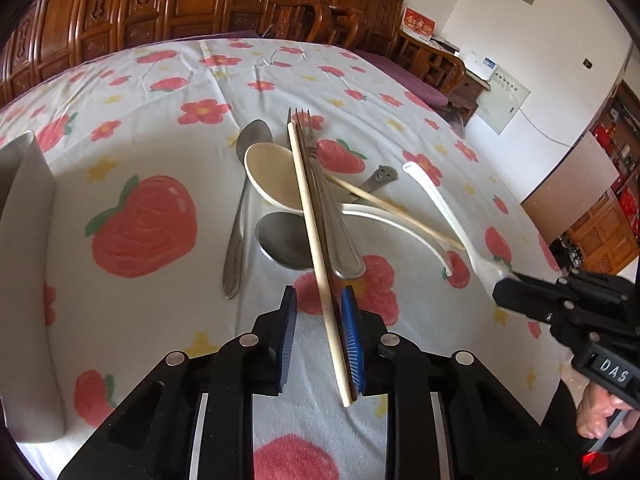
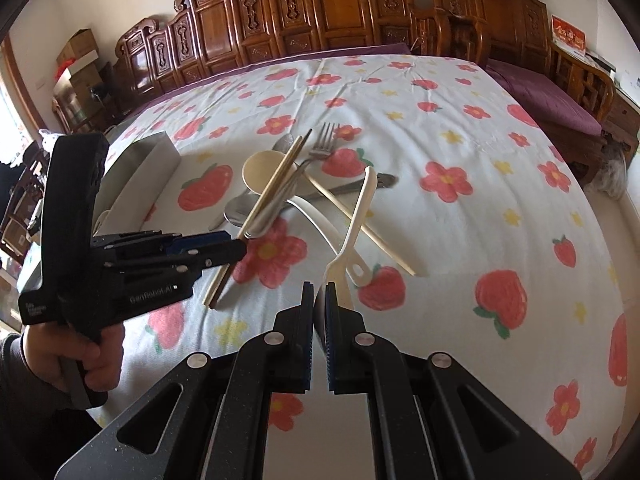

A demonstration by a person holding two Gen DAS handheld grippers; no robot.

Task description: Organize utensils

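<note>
A pair of chopsticks [image 1: 316, 248], one pale and one dark, slants across the utensil pile and runs between the pads of my left gripper [image 1: 318, 300]. They rest against the right blue pad [image 1: 352, 332], with a gap to the left pad, so the gripper is open around them. My right gripper [image 2: 320, 288] is shut on the wide end of a white plastic spoon [image 2: 358, 212], whose handle points up and away. The left wrist view shows that right gripper [image 1: 504, 288] at the right with the white spoon [image 1: 444, 208].
The pile holds a cream spoon [image 1: 272, 176], two metal spoons [image 1: 240, 216] [image 1: 284, 244], a metal fork [image 1: 332, 216], a lone chopstick [image 1: 400, 208] and a metal handle [image 1: 380, 178]. A grey metal container [image 1: 24, 280] stands left. Carved wooden furniture [image 2: 320, 12] lines the far side.
</note>
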